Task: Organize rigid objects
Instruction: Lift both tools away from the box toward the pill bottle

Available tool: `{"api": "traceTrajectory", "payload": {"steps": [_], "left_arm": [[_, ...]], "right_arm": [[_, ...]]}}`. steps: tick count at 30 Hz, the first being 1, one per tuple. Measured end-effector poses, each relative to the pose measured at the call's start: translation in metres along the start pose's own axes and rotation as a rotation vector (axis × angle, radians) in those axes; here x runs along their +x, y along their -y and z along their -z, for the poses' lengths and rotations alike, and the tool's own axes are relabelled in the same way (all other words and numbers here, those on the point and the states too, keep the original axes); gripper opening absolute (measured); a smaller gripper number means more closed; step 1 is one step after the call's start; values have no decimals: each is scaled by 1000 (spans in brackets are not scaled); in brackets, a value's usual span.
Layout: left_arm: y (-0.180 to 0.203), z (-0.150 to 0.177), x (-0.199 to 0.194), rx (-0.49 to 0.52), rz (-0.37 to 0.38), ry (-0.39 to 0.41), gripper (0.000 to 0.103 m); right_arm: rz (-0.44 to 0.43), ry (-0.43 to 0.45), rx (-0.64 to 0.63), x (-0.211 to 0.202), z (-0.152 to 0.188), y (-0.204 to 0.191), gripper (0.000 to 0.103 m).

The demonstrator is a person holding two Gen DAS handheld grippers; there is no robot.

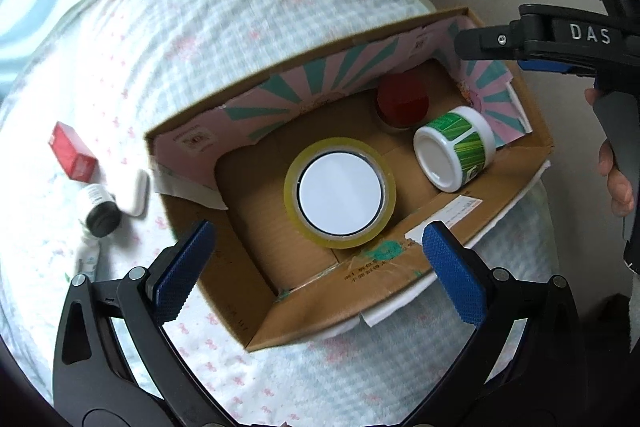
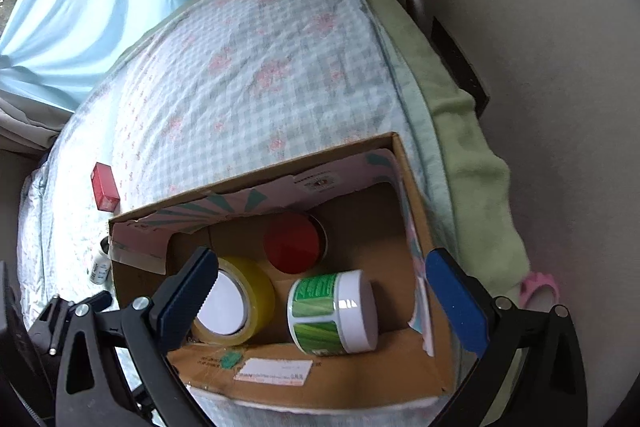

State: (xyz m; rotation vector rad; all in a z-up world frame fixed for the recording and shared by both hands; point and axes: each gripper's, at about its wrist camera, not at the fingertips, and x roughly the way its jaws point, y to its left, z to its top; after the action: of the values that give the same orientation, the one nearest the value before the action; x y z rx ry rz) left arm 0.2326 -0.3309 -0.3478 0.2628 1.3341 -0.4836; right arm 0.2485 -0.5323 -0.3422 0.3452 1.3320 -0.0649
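Both grippers hung wide open and empty over my cardboard box (image 1: 400, 299): left gripper (image 1: 316, 271), right gripper (image 2: 320, 299). Left of the box, on the checked quilt (image 1: 240, 7), lay a small red carton (image 1: 72, 157), a dark-capped bottle (image 1: 102, 211) on its side and a white oblong piece (image 1: 136, 193) touching it. Inside the box, a yellow tape roll (image 1: 340, 193) lay flat, then a red-lidded jar (image 1: 404, 103) at the back wall, then a white jar with green label (image 1: 456, 147) on its side, near the right wall.

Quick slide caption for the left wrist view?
Open left gripper above cardboard box holding tape roll, green-labelled jar, red-lidded container.
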Motion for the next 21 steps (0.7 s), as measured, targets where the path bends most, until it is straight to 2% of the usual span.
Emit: {"api": "traceTrajectory", "payload": {"steps": [5,10,21], "left_arm": [[-6,12,-38,-13,-24,49,103],[-21,30,-79,-40,-55,99,103],[-77,83,-172,-138,-139,224,103]], "right_arm": [[-10,25,35,-27,4,-1,103],[5,42,5,-55,9,-15,103],[-10,95,-106,-114,36,-88,103]]}}
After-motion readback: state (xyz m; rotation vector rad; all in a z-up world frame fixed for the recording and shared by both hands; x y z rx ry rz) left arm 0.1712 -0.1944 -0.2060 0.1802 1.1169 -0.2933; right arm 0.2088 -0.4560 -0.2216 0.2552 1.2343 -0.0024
